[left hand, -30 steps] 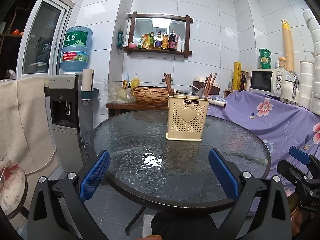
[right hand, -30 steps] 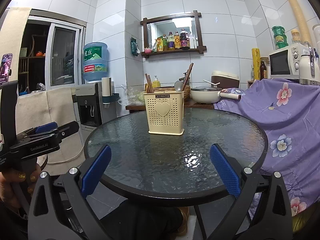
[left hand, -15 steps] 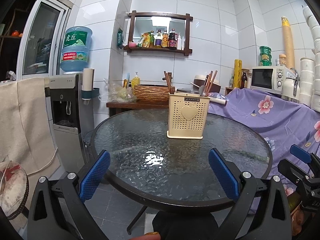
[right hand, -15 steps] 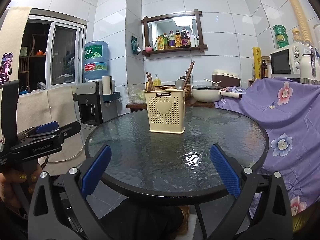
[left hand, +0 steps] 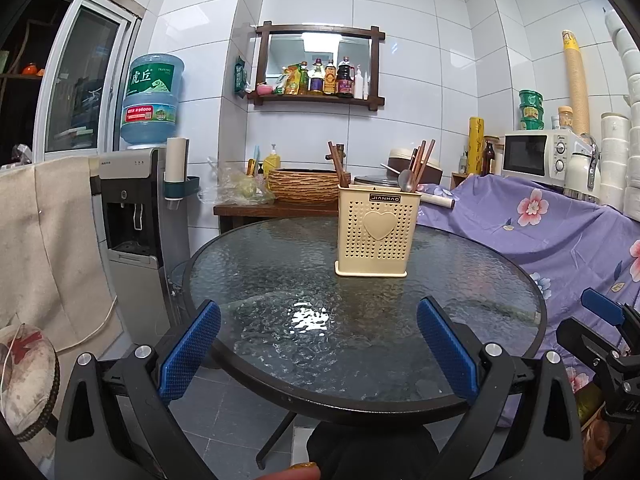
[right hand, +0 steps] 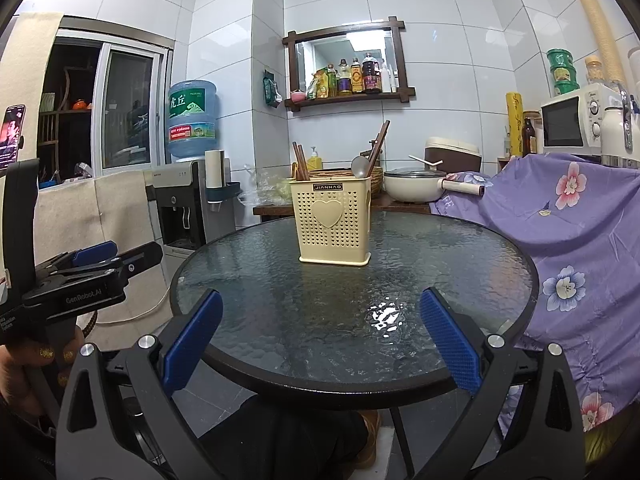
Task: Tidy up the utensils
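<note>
So here's the setup: a round glass table (left hand: 360, 320) with a dark rim, and the only thing on it is a cream plastic utensil caddy (left hand: 376, 236) with a heart on the front. From the left wrist view it sits at about 12 o'clock, a touch right of center, standing upright on the far half of the tabletop. From the right wrist view the same caddy (right hand: 334, 224) is around 12 o'clock too, slightly left.

Inside the caddy there are brown chopsticks (left hand: 335, 164) poking up at the left end, more chopsticks leaning out at the right end, and a metal spoon (left hand: 408, 181) bowl-up next to them. Which compartment each one is in, can't really tell from here, the wall hides it.

The left gripper (left hand: 318, 348) is spread wide with nothing between its blue pads, hanging at the near edge of the table, well apart from the caddy. The right gripper (right hand: 320, 336) is the same deal: wide open, holding nothing, at the near rim.

In the right wrist view you can see the left gripper off at 9 o'clock with the person's hand (right hand: 24, 364) around its handle.

Behind the table: a water dispenser (left hand: 136, 208) at 10 o'clock and a purple floral cloth (left hand: 560, 232) at 3 o'clock.
</note>
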`<state>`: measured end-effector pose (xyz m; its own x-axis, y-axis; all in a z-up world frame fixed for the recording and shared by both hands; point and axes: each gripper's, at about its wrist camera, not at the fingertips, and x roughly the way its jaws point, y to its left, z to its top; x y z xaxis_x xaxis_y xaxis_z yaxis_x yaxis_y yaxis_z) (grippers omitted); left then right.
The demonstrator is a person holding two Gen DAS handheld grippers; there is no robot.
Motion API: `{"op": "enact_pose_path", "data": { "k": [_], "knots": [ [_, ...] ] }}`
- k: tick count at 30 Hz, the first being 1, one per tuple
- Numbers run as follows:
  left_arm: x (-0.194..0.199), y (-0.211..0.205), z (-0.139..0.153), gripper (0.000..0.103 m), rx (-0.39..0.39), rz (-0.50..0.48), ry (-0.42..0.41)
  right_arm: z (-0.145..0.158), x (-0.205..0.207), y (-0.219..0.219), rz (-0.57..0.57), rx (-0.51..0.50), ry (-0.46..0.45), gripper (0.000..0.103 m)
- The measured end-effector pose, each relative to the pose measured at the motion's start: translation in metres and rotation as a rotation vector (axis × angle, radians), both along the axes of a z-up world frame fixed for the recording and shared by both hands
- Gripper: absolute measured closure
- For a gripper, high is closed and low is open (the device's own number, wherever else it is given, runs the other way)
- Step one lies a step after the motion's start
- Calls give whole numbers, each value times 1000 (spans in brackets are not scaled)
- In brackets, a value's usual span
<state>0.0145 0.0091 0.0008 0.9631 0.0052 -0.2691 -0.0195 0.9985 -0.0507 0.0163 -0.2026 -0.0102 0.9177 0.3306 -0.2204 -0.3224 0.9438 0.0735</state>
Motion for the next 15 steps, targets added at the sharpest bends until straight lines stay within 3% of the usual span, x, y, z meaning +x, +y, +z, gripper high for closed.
{"op": "enact_pose_path", "data": {
  "k": [15],
  "knots": [
    [0,0,0,6,3,2,-1,-2,1,2,4,-4,6,6]
  ]
}}
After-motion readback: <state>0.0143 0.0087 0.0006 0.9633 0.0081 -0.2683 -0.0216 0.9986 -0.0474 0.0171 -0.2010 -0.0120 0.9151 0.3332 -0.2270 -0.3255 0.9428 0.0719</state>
